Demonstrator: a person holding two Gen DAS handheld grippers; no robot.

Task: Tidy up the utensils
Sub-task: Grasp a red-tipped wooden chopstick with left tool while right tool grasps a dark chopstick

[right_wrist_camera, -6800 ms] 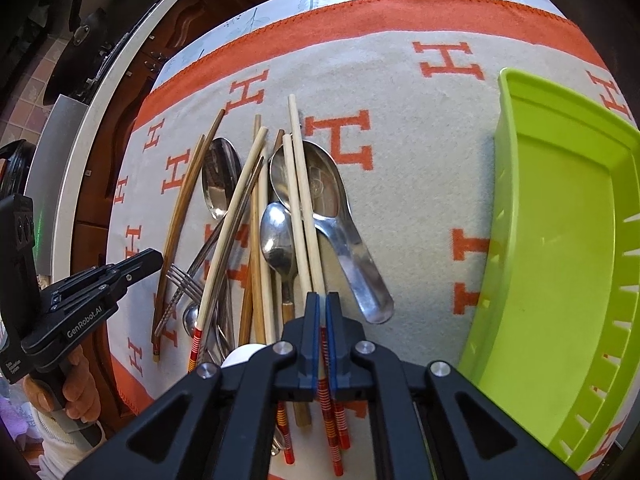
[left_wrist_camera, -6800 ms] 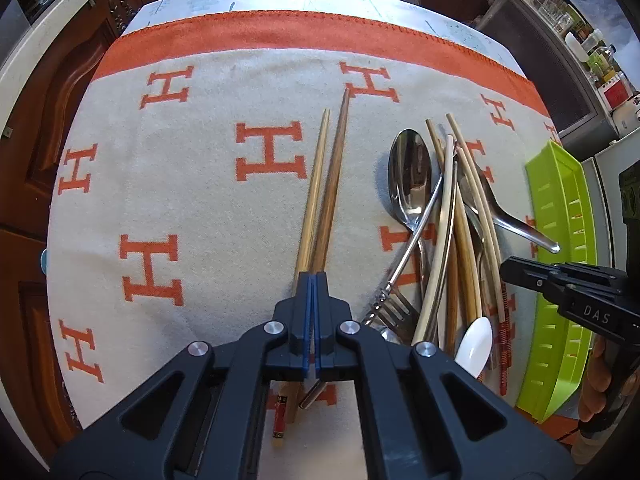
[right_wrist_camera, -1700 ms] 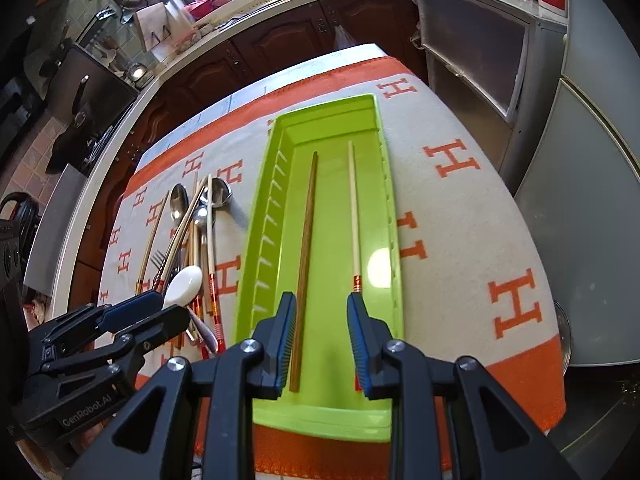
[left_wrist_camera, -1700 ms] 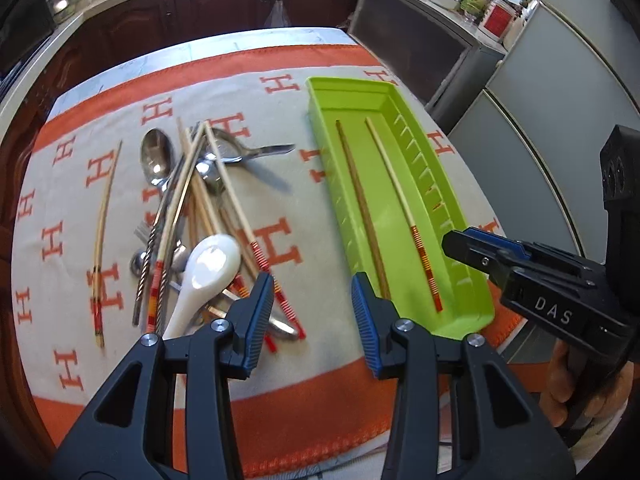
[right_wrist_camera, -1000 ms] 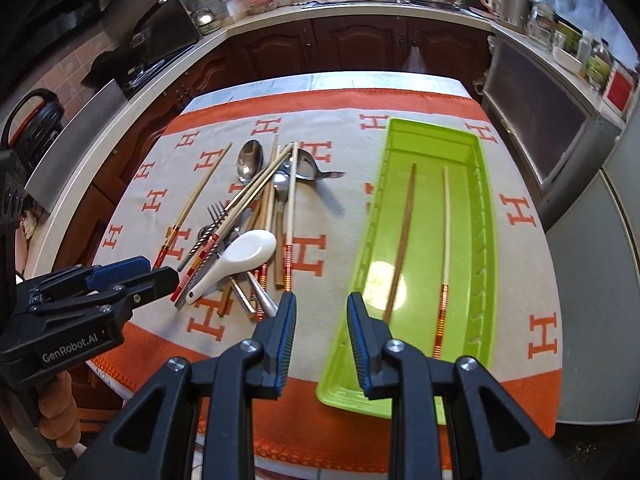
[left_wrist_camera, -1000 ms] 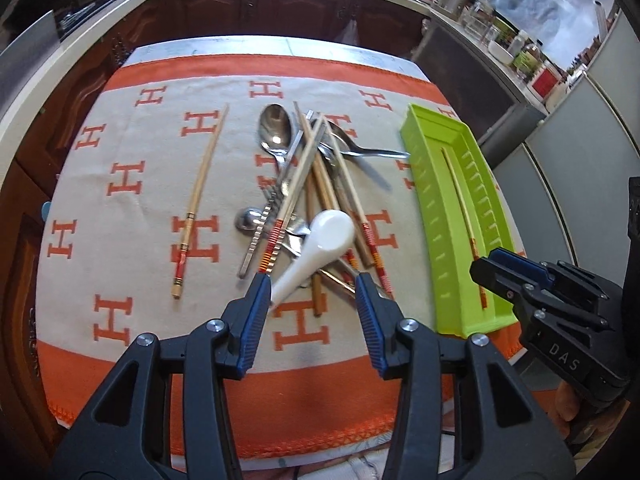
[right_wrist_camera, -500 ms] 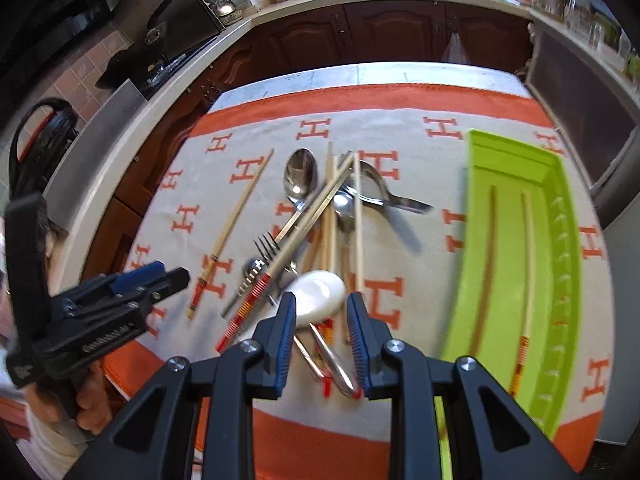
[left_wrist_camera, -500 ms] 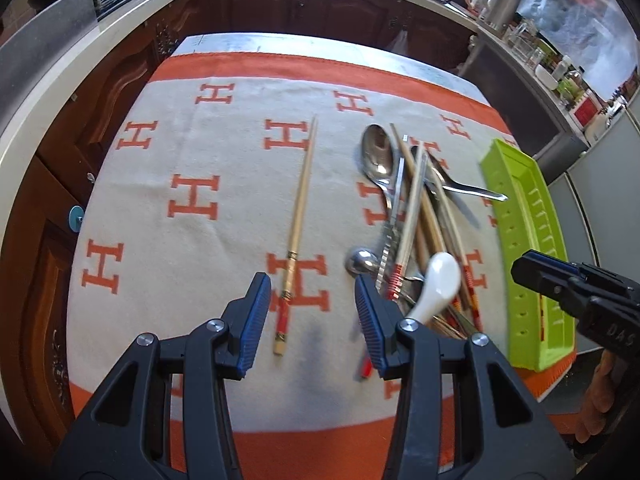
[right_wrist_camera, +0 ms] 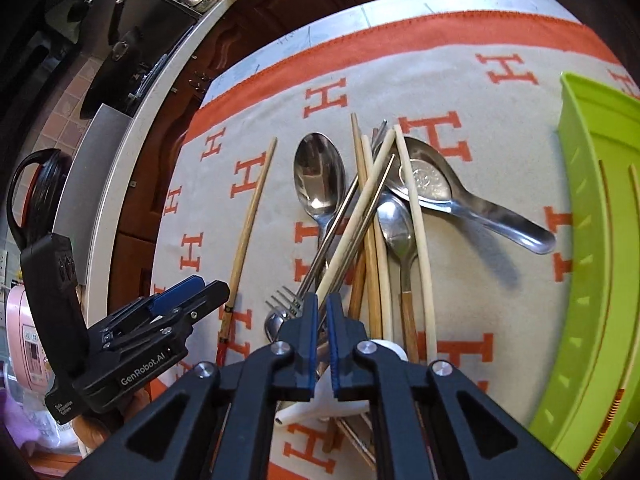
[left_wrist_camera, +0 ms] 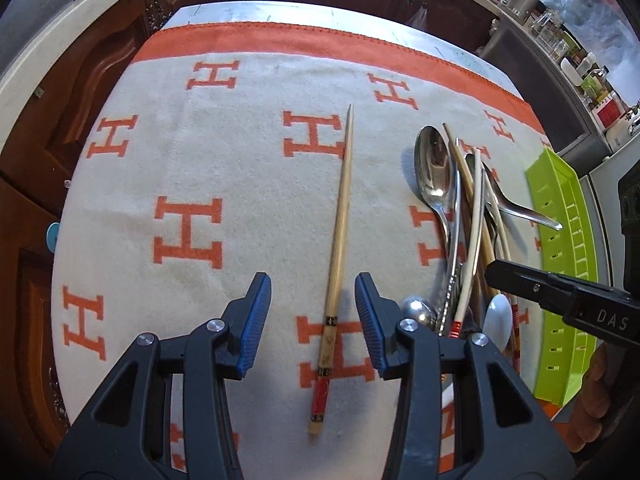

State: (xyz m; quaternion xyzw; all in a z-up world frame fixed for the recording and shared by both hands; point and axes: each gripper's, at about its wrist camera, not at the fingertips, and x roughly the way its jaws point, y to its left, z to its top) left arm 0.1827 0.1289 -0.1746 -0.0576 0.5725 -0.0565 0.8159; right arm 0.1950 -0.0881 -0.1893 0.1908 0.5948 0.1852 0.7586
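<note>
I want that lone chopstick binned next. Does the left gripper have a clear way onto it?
Probably yes: the left gripper is open, straddling the lone chopstick, which lies alone on the cloth, clear of the utensil pile.

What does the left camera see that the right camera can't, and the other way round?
Only the left wrist view shows the lone chopstick's red end, between the open left hand-held gripper's fingers. Only the right wrist view shows the wide metal ladle spoon's bowl, the fork and chopsticks inside the green tray. Both show the utensil pile, the tray and the H-patterned cloth.
</note>
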